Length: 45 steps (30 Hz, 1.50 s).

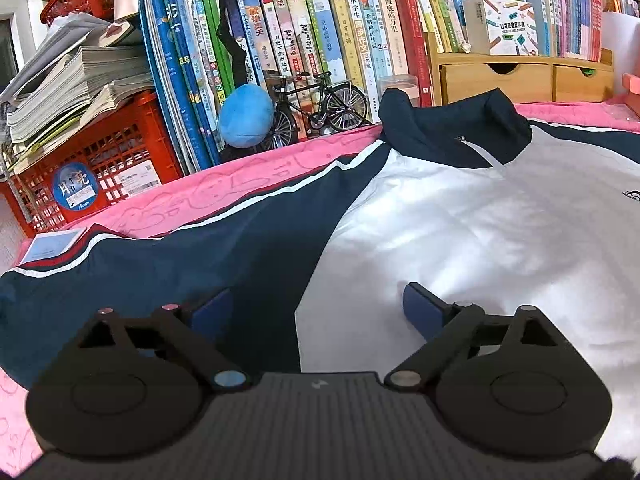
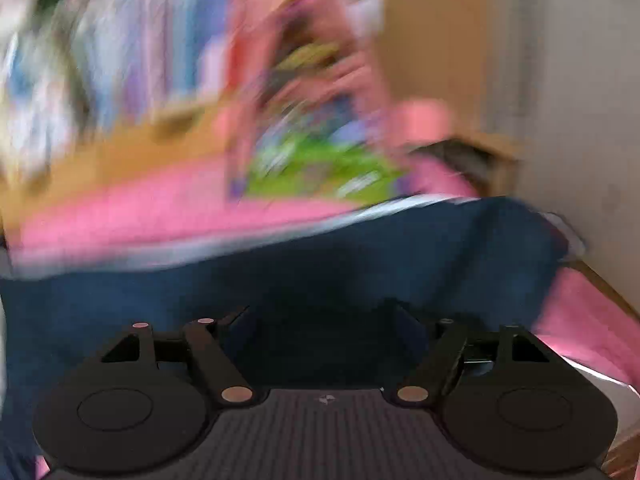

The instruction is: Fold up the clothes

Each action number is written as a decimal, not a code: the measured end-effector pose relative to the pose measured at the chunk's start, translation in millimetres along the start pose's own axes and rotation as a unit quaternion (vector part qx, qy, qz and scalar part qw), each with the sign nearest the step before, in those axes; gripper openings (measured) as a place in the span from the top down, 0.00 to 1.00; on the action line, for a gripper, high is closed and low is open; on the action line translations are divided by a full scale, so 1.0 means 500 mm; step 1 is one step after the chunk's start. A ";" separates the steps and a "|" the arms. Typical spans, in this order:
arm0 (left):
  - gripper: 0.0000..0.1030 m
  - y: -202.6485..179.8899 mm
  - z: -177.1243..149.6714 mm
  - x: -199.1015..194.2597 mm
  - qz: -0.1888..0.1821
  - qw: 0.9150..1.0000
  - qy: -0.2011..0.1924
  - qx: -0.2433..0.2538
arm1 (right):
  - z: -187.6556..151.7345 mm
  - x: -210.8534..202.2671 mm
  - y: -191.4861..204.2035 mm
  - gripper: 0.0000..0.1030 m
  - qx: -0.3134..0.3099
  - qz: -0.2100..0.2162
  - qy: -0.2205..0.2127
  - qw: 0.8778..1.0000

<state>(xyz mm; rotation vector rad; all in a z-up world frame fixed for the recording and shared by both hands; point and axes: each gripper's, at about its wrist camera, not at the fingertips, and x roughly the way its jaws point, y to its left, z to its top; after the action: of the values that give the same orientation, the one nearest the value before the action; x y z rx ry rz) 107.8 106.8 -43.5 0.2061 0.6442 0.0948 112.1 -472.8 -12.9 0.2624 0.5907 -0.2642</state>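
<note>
A navy and white track jacket [image 1: 460, 216] lies spread face up on a pink cloth [image 1: 224, 184], collar toward the books. Its navy sleeve [image 1: 160, 264] stretches out to the left. My left gripper [image 1: 316, 308] is open, low over the jacket where the navy sleeve meets the white body, holding nothing. In the blurred right wrist view, my right gripper [image 2: 324, 324] is open over the jacket's other navy sleeve [image 2: 320, 264], its blue pads [image 2: 404, 320] spread wide and close to the fabric.
Rows of books [image 1: 320, 40] stand behind the cloth, with a red crate [image 1: 92, 168] of papers, a blue plush [image 1: 246, 116], a model bicycle [image 1: 320, 108] and a wooden drawer unit [image 1: 520, 80]. A colourful book [image 2: 320, 160] and a wall [image 2: 580, 120] show on the right side.
</note>
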 end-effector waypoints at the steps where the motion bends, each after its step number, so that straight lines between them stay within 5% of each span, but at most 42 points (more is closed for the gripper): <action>1: 0.04 0.002 0.000 0.001 0.001 1.000 0.002 -0.004 | 0.008 -0.020 -0.040 0.22 0.035 -0.015 -0.022 0.999; 5: 0.02 0.011 0.001 0.006 -0.004 1.000 0.009 -0.019 | 0.032 -0.026 -0.161 0.14 0.116 -0.099 -0.031 0.988; 9: 0.00 0.009 0.002 0.006 0.002 1.000 0.008 -0.016 | 0.036 0.021 -0.209 0.10 0.149 -0.093 -0.003 0.984; 11: 0.00 0.007 0.002 0.005 0.006 1.000 0.007 -0.013 | 0.037 0.049 -0.215 0.23 0.147 -0.075 0.009 0.986; 12: 0.00 0.007 0.003 0.005 0.006 1.000 0.008 -0.013 | 0.038 0.060 -0.214 0.49 0.146 -0.068 0.015 0.987; 16: 0.00 0.014 0.004 0.006 0.001 1.000 0.010 -0.018 | 0.054 0.046 -0.177 0.86 0.156 -0.048 -0.004 0.987; 22: 0.00 0.024 0.005 0.007 -0.009 0.999 0.017 -0.033 | 0.082 -0.132 0.023 0.88 0.037 0.058 -0.115 0.991; 27: 0.00 0.034 0.005 0.009 -0.019 0.999 0.021 -0.044 | 0.019 -0.237 0.322 0.88 -0.101 0.219 -0.125 0.962; 30: 0.00 0.042 0.004 0.013 -0.027 0.998 0.025 -0.058 | -0.077 -0.257 0.514 0.85 -0.193 0.304 -0.102 0.927; 32: 0.00 0.042 0.003 0.013 -0.028 0.997 0.026 -0.062 | -0.145 -0.239 0.614 0.70 -0.228 0.339 -0.066 0.910; 33: 0.00 0.043 0.003 0.013 -0.028 0.997 0.026 -0.062 | -0.179 -0.226 0.655 0.54 -0.242 0.350 -0.041 0.904; 35: 0.00 0.044 0.003 0.014 -0.030 0.997 0.027 -0.065 | -0.239 -0.220 0.709 0.47 -0.284 0.362 0.002 0.888; 38: 0.00 0.048 0.002 0.011 -0.030 0.996 0.025 -0.077 | -0.292 -0.250 0.720 0.39 -0.349 0.362 -0.002 0.864; 41: 0.03 0.053 0.006 -0.013 -0.043 0.995 0.004 -0.088 | -0.284 -0.273 0.672 0.21 -0.374 0.336 -0.039 0.863; 45: 0.01 0.038 0.037 -0.069 -0.143 0.983 -0.030 -0.111 | -0.254 -0.274 0.595 0.13 -0.384 0.270 -0.077 0.879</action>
<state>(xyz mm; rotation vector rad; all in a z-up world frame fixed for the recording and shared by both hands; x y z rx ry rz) 91.0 117.1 -4.7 -0.0990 0.5929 -0.1168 32.3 -131.9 14.3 -0.3677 0.4035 0.4938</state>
